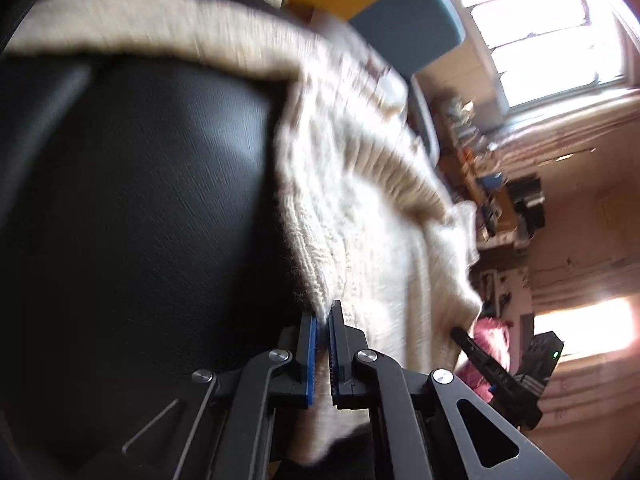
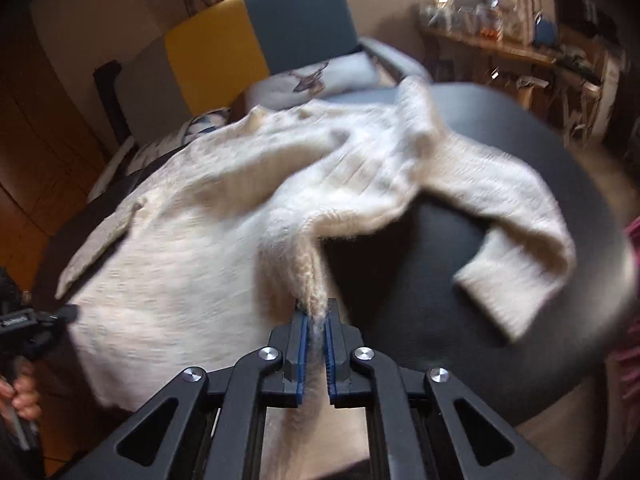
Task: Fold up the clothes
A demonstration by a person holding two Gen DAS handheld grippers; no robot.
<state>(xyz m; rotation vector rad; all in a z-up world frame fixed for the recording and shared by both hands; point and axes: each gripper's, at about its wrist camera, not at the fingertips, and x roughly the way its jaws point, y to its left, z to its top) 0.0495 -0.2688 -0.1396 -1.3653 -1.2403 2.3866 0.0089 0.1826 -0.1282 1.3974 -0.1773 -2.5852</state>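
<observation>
A cream knitted sweater [image 2: 224,208] lies spread on a round black table [image 2: 500,160], blurred by motion. Its right sleeve [image 2: 516,240] bends across the table toward the right edge. My right gripper [image 2: 317,312] is shut on the sweater's near edge, with knit pinched between the blue pads. In the left wrist view the sweater [image 1: 360,184] drapes over the black table [image 1: 140,200]. My left gripper [image 1: 323,314] is shut on the sweater's edge. My right gripper [image 1: 496,364] shows at the lower right of that view, and my left gripper [image 2: 36,320] shows at the left edge of the right wrist view.
A sofa with yellow [image 2: 216,52] and blue [image 2: 300,24] back cushions and a deer-print pillow [image 2: 316,76] stands behind the table. A cluttered wooden shelf [image 2: 500,44] runs along the right wall. Bright windows [image 1: 540,32] show in the left wrist view.
</observation>
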